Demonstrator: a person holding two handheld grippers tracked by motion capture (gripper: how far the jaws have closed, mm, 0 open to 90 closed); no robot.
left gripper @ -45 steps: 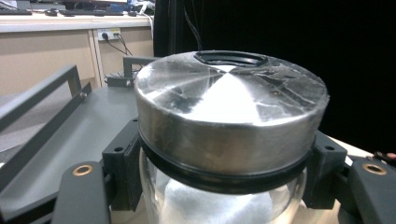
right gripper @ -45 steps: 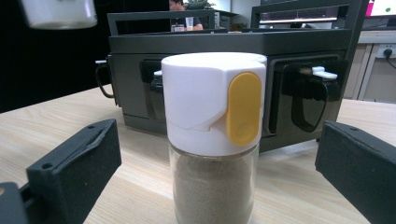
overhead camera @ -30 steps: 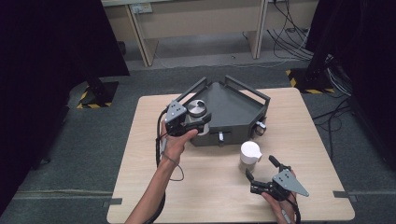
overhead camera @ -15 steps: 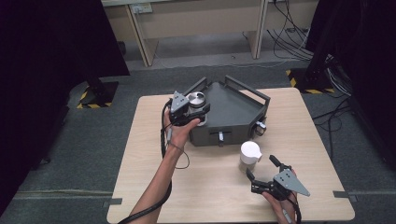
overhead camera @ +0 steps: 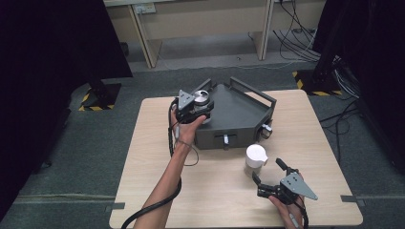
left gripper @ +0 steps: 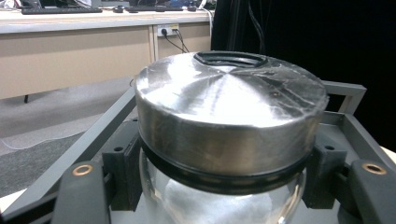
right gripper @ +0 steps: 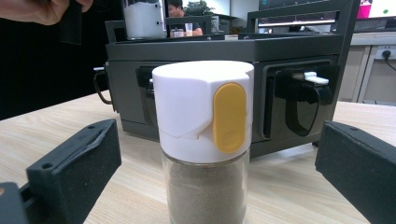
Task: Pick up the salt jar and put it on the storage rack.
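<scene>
- Pale wood table (overhead camera: 157,157) in the high view bears a dark grey rack (overhead camera: 239,114) with a rail at its far edge; the left gripper (overhead camera: 193,107) sits at the rack's left corner, clenched on a glass jar (overhead camera: 203,98) with a metal lid. A white-capped shaker (overhead camera: 256,160) stands on the table just in front of the rack, between the rack and the right gripper (overhead camera: 270,179), whose jaws stand spread and hold nothing.
- The left gripper view shows the jar (left gripper: 229,140) up close: brushed steel lid (left gripper: 231,100), black ring beneath it, clear glass below, a jaw pressed on each side. The rack's rails (left gripper: 343,93) run behind it.
- The right gripper view shows the shaker (right gripper: 205,140) upright between the open jaws, untouched: a yellow tab (right gripper: 229,117) on its cap, brownish powder inside. The rack's front (right gripper: 280,70) stands right behind it, with latches.
</scene>
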